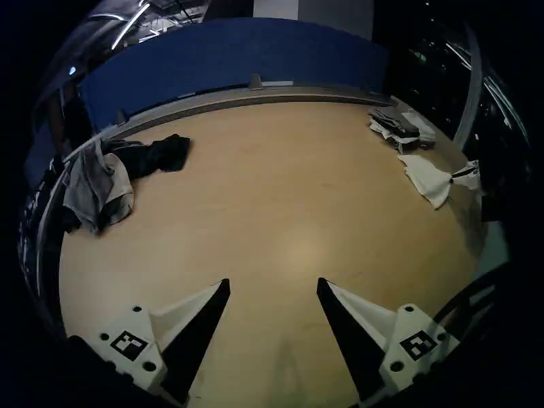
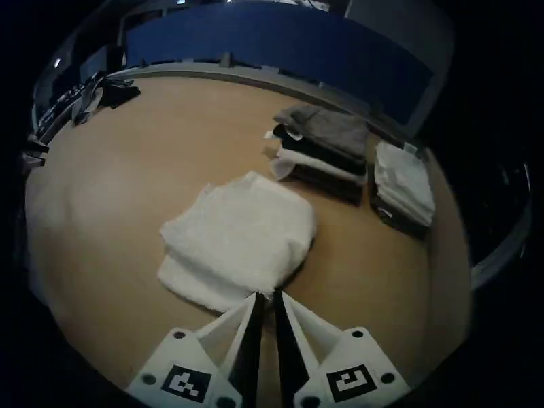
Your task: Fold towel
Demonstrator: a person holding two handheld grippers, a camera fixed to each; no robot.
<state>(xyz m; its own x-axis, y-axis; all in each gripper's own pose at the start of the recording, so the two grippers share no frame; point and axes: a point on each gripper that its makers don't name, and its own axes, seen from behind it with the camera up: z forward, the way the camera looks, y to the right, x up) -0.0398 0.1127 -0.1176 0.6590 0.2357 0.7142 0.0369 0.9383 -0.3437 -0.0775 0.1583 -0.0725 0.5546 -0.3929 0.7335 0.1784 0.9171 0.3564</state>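
At 10 o'clock on the table (image 1: 272,177), 1 heap of unfolded cloths (image 1: 102,183) awaits folding. The left tongs (image 1: 272,280) hang released over bare wood. The right tongs (image 2: 267,296) clench the near corner of 1 folded white towel (image 2: 238,238), probably to shift it toward 2 finished stacks (image 2: 323,146) at 1 o'clock.

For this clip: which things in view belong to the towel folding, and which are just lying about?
Job in hand: white towel, pinched at its near edge by the right tool; left tool, open over the table.
Lying about: folded stacks beyond the towel; crumpled cloths at the table's far edge.
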